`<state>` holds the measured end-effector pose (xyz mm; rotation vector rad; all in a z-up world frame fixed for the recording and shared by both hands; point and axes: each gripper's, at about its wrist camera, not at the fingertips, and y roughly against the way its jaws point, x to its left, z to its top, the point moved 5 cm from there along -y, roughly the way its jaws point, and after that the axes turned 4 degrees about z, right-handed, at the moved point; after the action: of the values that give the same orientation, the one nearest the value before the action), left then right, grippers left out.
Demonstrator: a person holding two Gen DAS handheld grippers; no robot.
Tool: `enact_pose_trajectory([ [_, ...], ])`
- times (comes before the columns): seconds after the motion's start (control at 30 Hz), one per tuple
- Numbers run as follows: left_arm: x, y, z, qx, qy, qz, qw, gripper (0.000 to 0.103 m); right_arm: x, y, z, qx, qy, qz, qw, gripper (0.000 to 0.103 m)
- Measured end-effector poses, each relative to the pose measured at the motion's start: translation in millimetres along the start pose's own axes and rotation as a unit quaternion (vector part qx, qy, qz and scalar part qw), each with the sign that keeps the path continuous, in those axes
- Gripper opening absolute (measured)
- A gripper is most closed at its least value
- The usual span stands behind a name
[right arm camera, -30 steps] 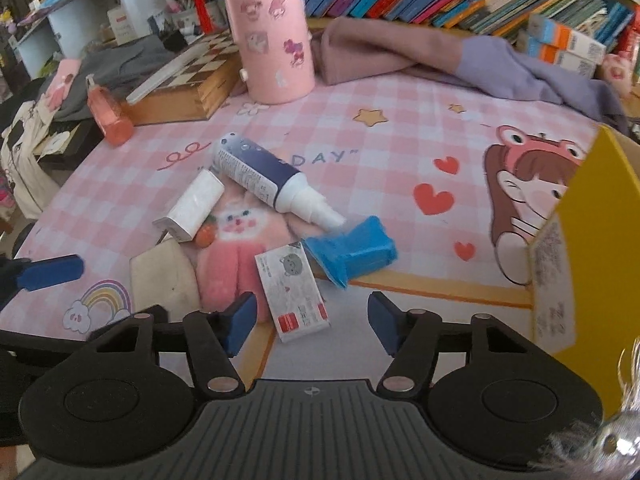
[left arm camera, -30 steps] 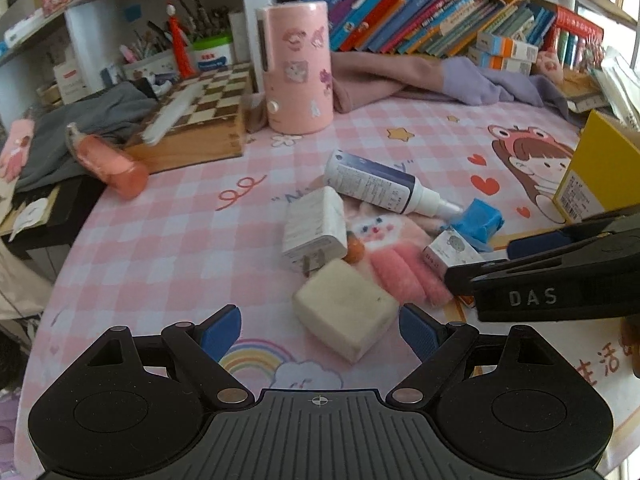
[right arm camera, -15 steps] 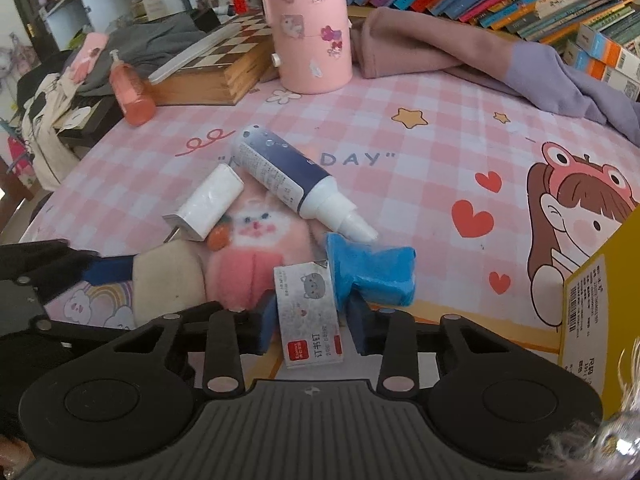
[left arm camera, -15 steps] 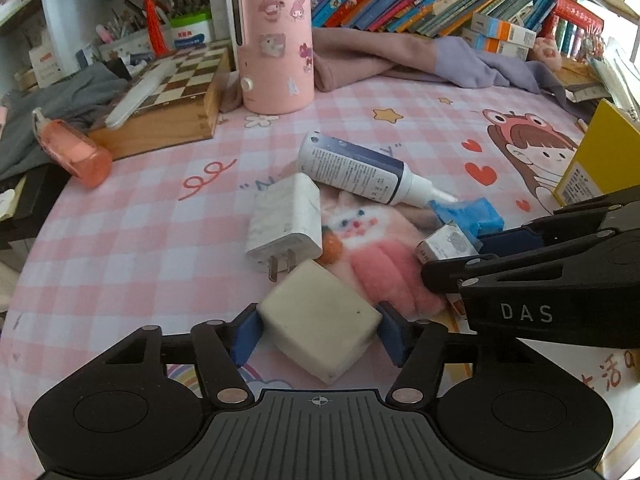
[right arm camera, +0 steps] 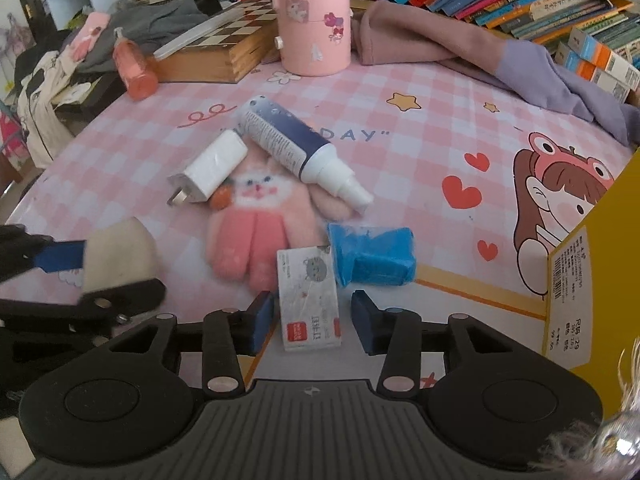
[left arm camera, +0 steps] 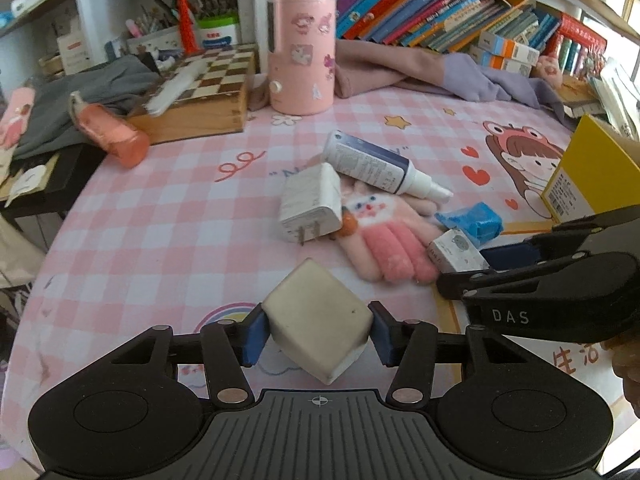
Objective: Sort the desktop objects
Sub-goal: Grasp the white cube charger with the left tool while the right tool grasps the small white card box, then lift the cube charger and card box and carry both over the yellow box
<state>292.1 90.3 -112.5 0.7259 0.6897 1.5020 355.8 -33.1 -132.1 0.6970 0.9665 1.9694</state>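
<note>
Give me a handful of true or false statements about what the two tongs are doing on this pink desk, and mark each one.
1. The left tongs are shut on the cream block. True.
2. The right tongs grip the blue packet. False: they straddle the small white box, with a gap showing on its right side; the blue packet lies just beyond.
3. The spray bottle stands upright. False: it lies on its side, partly over the pink plush glove.
4. The white charger lies beside the pink plush glove with its prongs showing. True.
5. The pink cylinder lies tipped over. False: it stands upright near the chessboard box.
</note>
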Motion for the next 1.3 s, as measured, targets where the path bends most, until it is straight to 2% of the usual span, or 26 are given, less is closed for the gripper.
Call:
enact_pose_trajectory([
  [0.03,2,2,0,-0.001,0.002,0.002,1.0000,0.051,1,0,-1,0.000,0.006,-0.002,1.000,0.029],
  [0.07,3,3,-1,-0.002,0.003,0.003,1.0000,0.051,3,1,-1,-0.002,0.011,-0.003,1.000,0.028],
  [0.3,6,19,-3,-0.019,0.002,-0.001,0.9998,0.051,10,17,-5,-0.023,-0.001,0.010,1.000,0.028],
  [0.8,10,73,-13,-0.066,0.000,-0.030,0.9974,0.049,22,75,-13,-0.080,-0.037,0.001,0.996,0.028],
  [1.03,13,111,-20,-0.097,0.004,-0.051,0.9940,0.048,31,112,-32,-0.102,-0.070,0.000,0.992,0.028],
  [1.3,9,147,-43,-0.113,-0.020,-0.077,0.9905,0.048,55,139,-65,-0.115,-0.088,-0.011,0.989,0.028],
])
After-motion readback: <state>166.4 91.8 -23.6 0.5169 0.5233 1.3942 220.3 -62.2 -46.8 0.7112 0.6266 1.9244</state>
